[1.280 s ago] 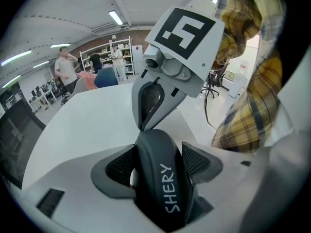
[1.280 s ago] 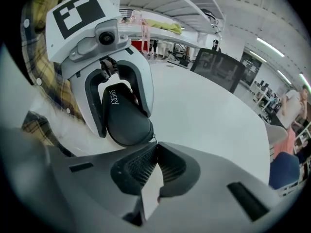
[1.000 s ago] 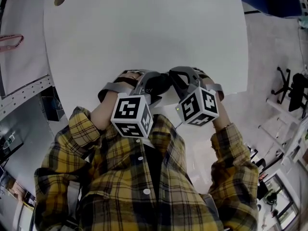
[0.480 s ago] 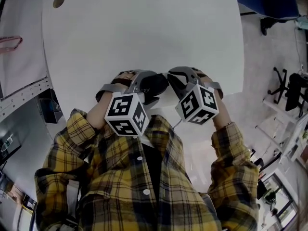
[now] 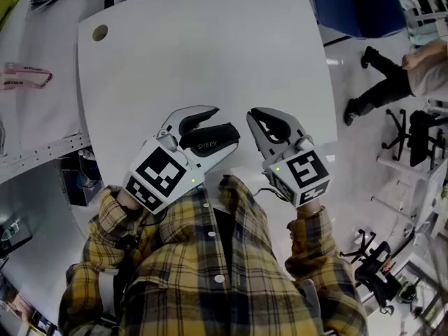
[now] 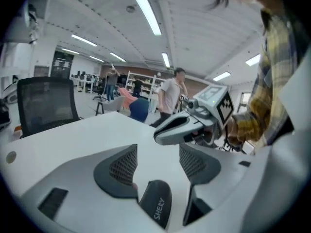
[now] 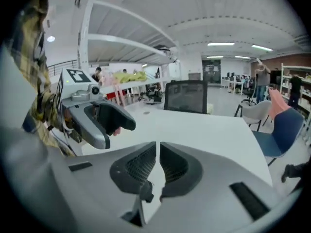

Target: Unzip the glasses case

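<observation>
The black glasses case [image 5: 210,143], printed SHERY, is off the white table [image 5: 210,47], between the jaws of my left gripper [image 5: 215,129]. Those jaws stand wide and are closing on the case. In the left gripper view the case [image 6: 155,208] sits deep between the jaws, below my left gripper's [image 6: 158,155] tips. My right gripper [image 5: 256,117] hovers just right of the case, apart from it, its jaws shut to a thin slit. In the right gripper view my right gripper [image 7: 158,148] has nothing between its pads, and the case [image 7: 115,116] shows at left.
The table has a round cable hole [image 5: 100,32] at its far left corner. A blue chair [image 5: 357,9] stands beyond the far right corner, and a person [image 5: 392,75] walks there. A black office chair [image 7: 187,96] faces the far side. A pink object [image 5: 24,75] lies on the left shelf.
Both grippers have risen off the table edge and rolled, so their marker cubes face differently. The case has come up with the left gripper. The head view has shifted.
</observation>
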`<state>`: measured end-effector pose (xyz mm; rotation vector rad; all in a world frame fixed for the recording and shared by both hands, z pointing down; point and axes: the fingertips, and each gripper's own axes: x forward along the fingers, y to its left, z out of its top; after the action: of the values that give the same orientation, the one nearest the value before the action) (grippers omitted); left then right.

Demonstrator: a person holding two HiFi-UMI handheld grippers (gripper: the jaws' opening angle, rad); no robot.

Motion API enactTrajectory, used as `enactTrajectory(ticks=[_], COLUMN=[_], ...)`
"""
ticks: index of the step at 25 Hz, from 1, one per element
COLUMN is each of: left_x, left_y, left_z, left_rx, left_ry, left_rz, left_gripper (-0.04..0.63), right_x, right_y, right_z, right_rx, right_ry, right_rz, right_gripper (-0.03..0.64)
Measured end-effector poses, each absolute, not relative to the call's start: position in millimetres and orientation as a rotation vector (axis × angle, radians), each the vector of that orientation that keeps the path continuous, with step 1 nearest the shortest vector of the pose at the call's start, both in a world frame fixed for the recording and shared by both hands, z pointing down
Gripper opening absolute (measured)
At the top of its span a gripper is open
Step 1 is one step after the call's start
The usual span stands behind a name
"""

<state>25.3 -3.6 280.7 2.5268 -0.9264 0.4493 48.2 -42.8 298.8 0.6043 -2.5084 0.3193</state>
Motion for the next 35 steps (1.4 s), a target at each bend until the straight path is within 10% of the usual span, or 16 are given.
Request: enactTrajectory(ticks=[13, 35], left_x=[-19, -19], left_y=[-2, 6], left_z=[135, 131], left_rx=[2.447, 2.404], left_ry=[-1.398, -1.447], left_rz=[-0.060, -0.062], left_gripper=[0.010, 0.007], right_x=[20, 27], right_y=[-31, -14], right_z=[163, 161], right_rx=[0.816, 0.752], right_ry=[-2.768, -2.781], right_rz=[0.289, 0.320], right_gripper=[-0.002, -0.002])
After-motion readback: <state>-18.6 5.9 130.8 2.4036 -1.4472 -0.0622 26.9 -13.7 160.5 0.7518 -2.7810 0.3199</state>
